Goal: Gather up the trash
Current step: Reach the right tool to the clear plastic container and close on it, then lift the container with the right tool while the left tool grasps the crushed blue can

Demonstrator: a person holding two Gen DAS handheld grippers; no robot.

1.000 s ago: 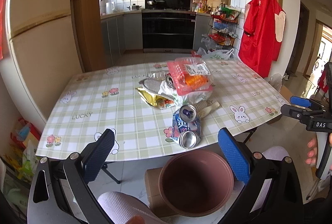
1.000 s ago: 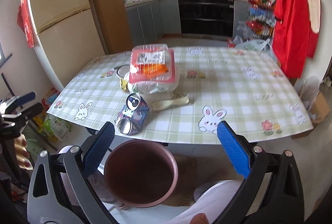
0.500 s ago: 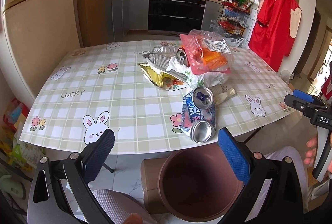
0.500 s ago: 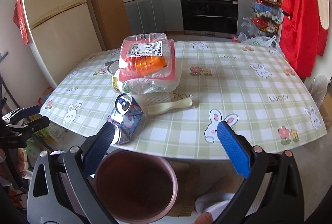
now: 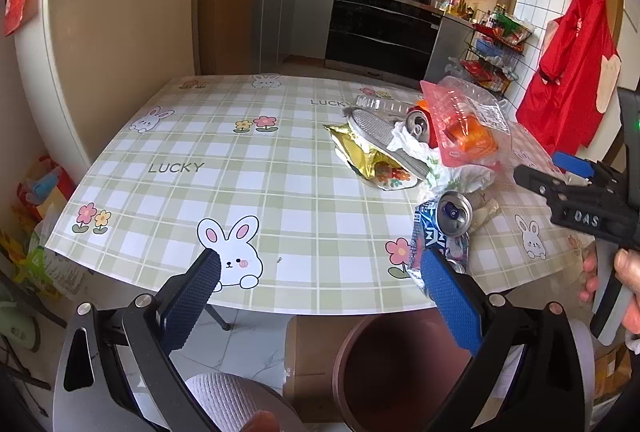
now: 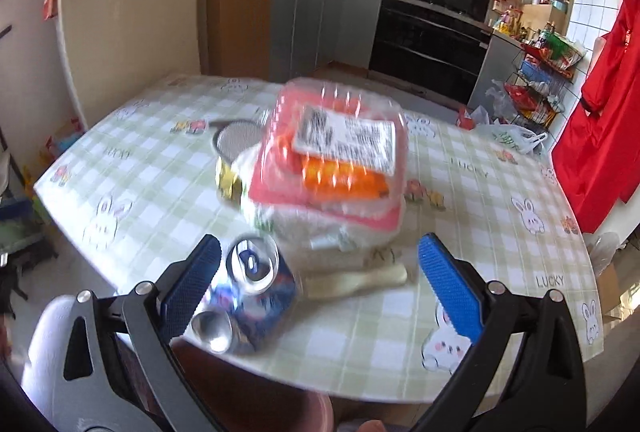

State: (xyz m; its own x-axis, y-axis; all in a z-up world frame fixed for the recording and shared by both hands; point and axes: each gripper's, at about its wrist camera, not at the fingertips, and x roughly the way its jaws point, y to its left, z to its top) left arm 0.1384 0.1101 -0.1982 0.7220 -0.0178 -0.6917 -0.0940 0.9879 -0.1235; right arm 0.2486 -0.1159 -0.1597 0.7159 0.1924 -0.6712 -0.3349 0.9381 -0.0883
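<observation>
- Trash sits heaped on the right half of the table (image 5: 240, 160): a clear clamshell box (image 6: 340, 160) on crumpled wrappers, a gold foil packet (image 5: 360, 156), and two crushed cans (image 6: 244, 296) at the near edge, just above the brown bin (image 5: 400, 372) on the floor.
- We hold the right gripper (image 6: 318, 284) wide and empty, near the cans; we should centre on one can, close across its body, then lower it into the bin.
- Our left gripper (image 5: 316, 296) is also wide, holding nothing.
- Blur smears the right view; what lies under the box we cannot tell.
</observation>
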